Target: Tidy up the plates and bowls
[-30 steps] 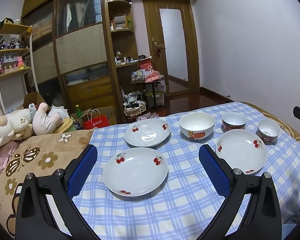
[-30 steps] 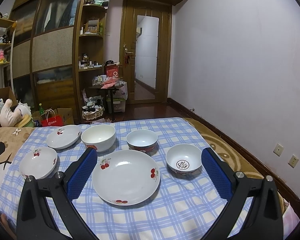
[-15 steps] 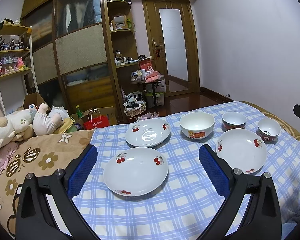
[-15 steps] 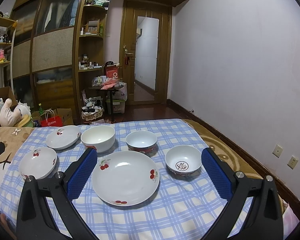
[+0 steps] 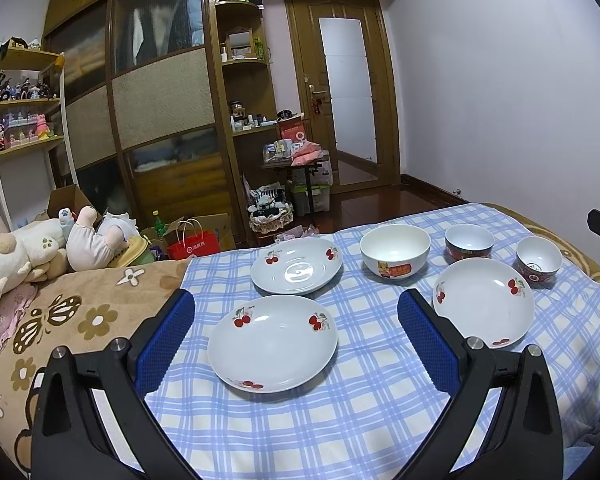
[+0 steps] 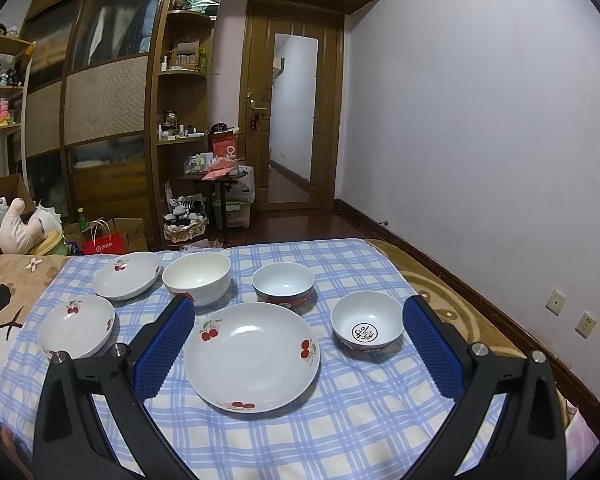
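With both the left tongs (image 5: 296,316) and right tongs (image 6: 298,320) apart and empty (nothing stacked yet), I judge stacking starts next: grip the near-edge cherry plate (image 6: 252,356) by its rim.

**Surfaces & finishes**

Glossy glazed ceramic is seen on the cherry plates (image 5: 272,343) (image 6: 252,356) & the white bowl (image 5: 395,250); ceiling light is reflected in the glaze. Woven checked cloth (image 5: 360,420), matt, slightly wrinkled, is laid under them. Gripper fingers (image 5: 165,338) are faced w/ blue textured pads; black matt plastic frames w/ bright metal bolts are noted. Wardrobe (image 5: 160,100): varnished wood, semi-gloss, w/ frosted glass & rough woven panels. Plush toys (image 5: 24,252): soft fuzzy fabric.
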